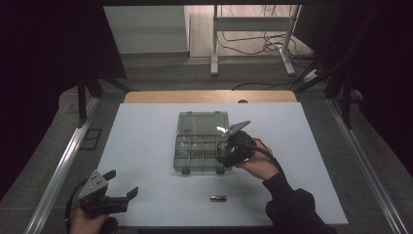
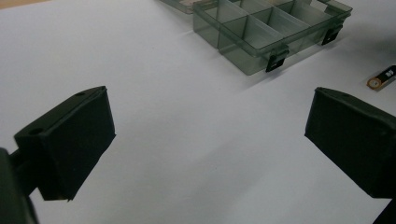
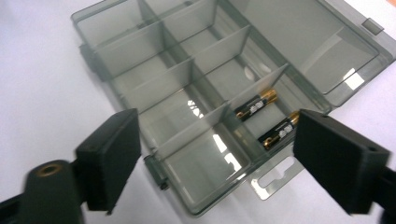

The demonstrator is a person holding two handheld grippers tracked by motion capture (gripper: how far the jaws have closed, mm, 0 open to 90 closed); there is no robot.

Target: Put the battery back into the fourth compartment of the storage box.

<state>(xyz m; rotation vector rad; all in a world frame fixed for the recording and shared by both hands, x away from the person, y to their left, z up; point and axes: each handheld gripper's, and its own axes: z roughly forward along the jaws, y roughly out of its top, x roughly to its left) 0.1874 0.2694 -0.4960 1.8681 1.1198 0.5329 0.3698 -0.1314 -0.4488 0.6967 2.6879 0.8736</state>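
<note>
A smoky clear compartment box point(image 1: 197, 153) lies open in the middle of the white table point(image 1: 146, 146), its lid point(image 1: 202, 122) folded back. In the right gripper view two batteries point(image 3: 255, 105) point(image 3: 279, 130) lie side by side in one end compartment of the box point(image 3: 154, 88). My right gripper point(image 1: 223, 148) point(image 3: 215, 158) hovers over the box's right end, open, with nothing between its pads. A third battery point(image 1: 217, 198) point(image 2: 383, 77) lies loose on the table in front of the box point(image 2: 275, 32). My left gripper point(image 1: 124, 182) point(image 2: 205, 140) rests open at the table's front left corner.
Metal rails point(image 1: 58, 170) run along both sides of the table. A wooden strip point(image 1: 209, 96) borders its far edge. Beyond it stand a white frame's legs point(image 1: 214, 44) and loose cables point(image 1: 258, 46) on the floor.
</note>
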